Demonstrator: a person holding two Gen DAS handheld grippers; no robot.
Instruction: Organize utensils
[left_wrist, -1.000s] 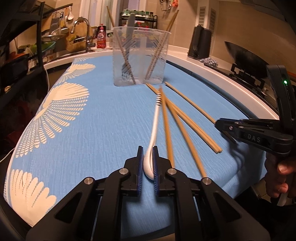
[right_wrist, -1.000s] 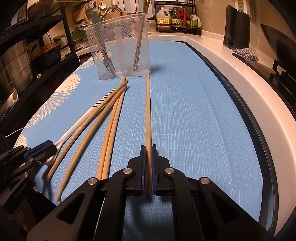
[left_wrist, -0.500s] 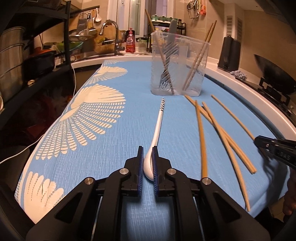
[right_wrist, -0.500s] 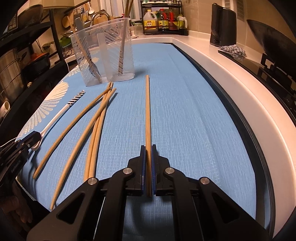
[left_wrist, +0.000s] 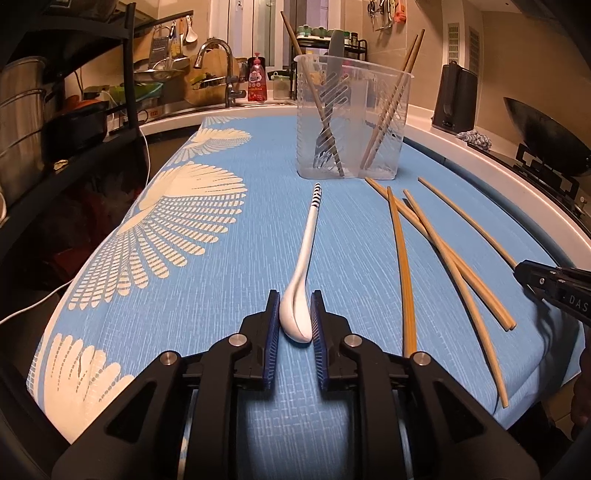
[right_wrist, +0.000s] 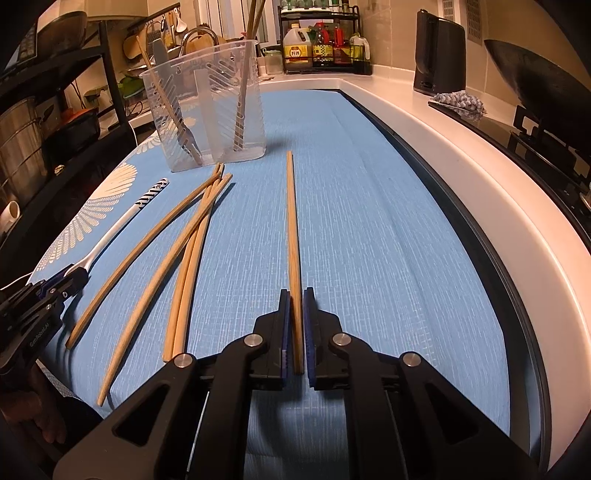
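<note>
My left gripper (left_wrist: 294, 325) is clamped on the bowl of the white spoon (left_wrist: 301, 280), whose striped handle runs toward twelve o'clock and ends just short of the holder (left_wrist: 352, 118). I grip the bowl because it is the end nearest me and the widest part for the pads to bite; the handle then leads the way into the holder. The spoon seems to rest on the blue cloth (left_wrist: 229, 280) or sit barely off it; I cannot tell which.

My right gripper (right_wrist: 294, 332) is closed on the near end of one chopstick (right_wrist: 291, 229), which also points at twelve, well apart from the loose chopsticks (right_wrist: 192, 236) fanned at its ten o'clock. Holding one end leaves the far tip free to drop into a compartment. The holder already has a fork and chopsticks standing tilted in it.

Against a second ago, the spoon has swung clear of the chopsticks it crossed, and it now lies alone at their nine o'clock. The holder appears larger in both views. Both grips are unchanged.
</note>
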